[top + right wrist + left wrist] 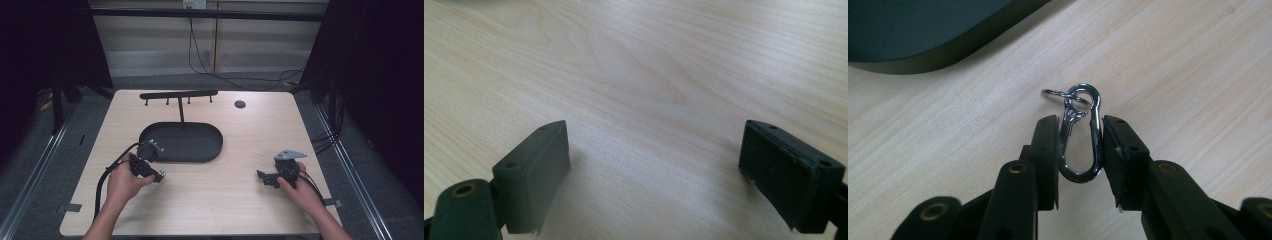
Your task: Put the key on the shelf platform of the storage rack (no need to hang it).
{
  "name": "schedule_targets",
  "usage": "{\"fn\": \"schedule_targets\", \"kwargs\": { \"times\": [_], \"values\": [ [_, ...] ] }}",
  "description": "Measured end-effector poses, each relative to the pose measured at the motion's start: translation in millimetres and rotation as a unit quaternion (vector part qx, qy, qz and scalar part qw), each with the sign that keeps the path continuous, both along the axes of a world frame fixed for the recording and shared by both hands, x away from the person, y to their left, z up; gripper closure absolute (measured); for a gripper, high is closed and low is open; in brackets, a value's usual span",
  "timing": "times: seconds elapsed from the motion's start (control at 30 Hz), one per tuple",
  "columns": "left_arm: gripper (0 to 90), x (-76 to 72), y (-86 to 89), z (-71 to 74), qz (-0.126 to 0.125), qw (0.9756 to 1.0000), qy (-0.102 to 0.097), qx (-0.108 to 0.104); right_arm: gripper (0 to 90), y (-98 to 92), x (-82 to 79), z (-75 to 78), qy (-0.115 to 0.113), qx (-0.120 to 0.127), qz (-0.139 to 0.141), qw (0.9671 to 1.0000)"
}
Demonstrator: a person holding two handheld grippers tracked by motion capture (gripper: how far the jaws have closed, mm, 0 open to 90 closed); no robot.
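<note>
A small silver carabiner clip (1079, 175) with a little ring at its top end is pinched between the two black jaws of my left gripper (1080, 125), just above the light wooden table (1198, 75). From the high view, the left gripper (159, 176) is low over the table, just in front of the black oval tray (220, 145). My right gripper (260, 175) is near the table's right front, and in its own view the right gripper (656, 135) stands wide open over bare wood with nothing between the jaws.
The tray's dark rim (923, 55) lies close beyond the left gripper. A black T-shaped rack with several small hooks (178, 94) rises from the tray's far side. A dark round hole (240, 104) marks the table's far right. Cables trail from both grippers.
</note>
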State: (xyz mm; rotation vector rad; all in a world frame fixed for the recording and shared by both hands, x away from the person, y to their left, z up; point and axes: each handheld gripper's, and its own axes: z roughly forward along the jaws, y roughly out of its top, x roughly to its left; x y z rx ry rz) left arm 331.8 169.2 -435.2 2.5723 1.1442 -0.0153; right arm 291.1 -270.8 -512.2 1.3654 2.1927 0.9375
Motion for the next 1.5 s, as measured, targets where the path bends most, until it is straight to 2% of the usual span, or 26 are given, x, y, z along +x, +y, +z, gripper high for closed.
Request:
{"fn": "schedule_targets", "kwargs": {
  "times": [0.53,1.13,1.5],
  "values": [
    [68.6,9.9,-3.1,15.1,0.0,0.9999,0.011,-0.002,12.3,0.0,0.0,0.0,0.0,0.0,0.0,1.0],
    [68.6,18.5,-7.3,33.1,-0.001,1.0,0.001,-0.005,12.3,-0.1,0.1,-0.1,-0.001,0.0,0.001,1.0],
    [68.6,25.4,-10.6,43.2,0.003,0.9999,0.003,-0.011,12.3,-0.1,0.2,-0.1,-0.001,0.0,0.001,1.0]
  ]
}}
